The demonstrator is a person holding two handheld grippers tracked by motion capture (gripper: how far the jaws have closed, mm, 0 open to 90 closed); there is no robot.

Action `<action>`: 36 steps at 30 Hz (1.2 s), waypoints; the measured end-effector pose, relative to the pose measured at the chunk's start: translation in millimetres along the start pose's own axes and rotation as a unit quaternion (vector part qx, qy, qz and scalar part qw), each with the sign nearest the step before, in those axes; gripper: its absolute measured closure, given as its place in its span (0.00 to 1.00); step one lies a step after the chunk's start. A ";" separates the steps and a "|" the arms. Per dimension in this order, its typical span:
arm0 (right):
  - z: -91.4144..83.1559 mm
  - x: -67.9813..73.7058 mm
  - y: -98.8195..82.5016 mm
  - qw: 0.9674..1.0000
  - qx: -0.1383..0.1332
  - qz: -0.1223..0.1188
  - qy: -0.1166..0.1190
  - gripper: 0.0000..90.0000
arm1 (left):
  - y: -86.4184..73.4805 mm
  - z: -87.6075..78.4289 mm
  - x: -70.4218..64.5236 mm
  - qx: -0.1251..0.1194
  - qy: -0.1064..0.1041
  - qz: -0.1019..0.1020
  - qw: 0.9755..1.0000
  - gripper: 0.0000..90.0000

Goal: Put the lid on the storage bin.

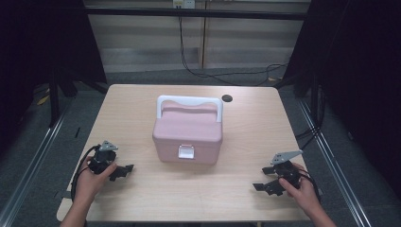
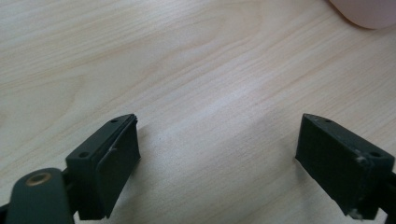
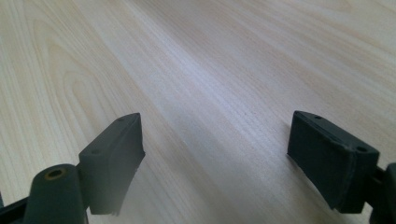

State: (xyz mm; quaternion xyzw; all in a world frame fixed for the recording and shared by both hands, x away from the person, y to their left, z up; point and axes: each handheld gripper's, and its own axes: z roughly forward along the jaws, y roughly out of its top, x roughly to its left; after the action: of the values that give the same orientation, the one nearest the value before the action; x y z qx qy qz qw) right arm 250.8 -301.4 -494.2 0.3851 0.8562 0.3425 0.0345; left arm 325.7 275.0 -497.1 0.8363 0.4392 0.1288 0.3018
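- My left gripper (image 1: 124, 171) rests low on the table (image 1: 246, 132), near its front left edge; jaws stand wide apart with bare wood between them.
- My right gripper (image 1: 263, 187) sits near the front right, jaws likewise spread and empty.
- Pink box (image 1: 188, 135) with white handle (image 1: 189, 102) stands mid-table, lid down, between and beyond both grippers, touched by neither.

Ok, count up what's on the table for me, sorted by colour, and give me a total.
Pink: 1, the lidded box with a white handle and a white latch
Black: 2, the left tool and the right tool, each held in a hand, jaws open and empty
Total: 3
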 end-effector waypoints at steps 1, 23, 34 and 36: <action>-0.2 0.3 -1.4 1.000 -0.004 0.000 -0.001 0.20 | -0.6 0.3 -0.8 -0.001 0.002 0.002 1.000 0.13; 2.3 3.9 -15.0 0.997 -0.048 -0.050 -0.020 0.19 | -13.2 4.3 -3.9 -0.041 -0.005 0.033 0.999 0.00; 3.3 4.2 -19.3 0.996 -0.062 -0.065 -0.022 0.19 | -15.2 4.2 -3.5 -0.049 -0.005 0.034 0.998 0.00; 3.3 4.0 -19.8 0.995 -0.063 -0.068 -0.024 0.19 | -15.2 4.2 -3.5 -0.049 -0.005 0.034 0.998 0.00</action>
State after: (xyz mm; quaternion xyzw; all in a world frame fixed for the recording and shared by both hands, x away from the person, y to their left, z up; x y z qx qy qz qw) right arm 236.5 -306.1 -508.0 0.3307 0.8562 0.3834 0.1024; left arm 315.7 277.0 -509.7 0.8359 0.4019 0.1561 0.3396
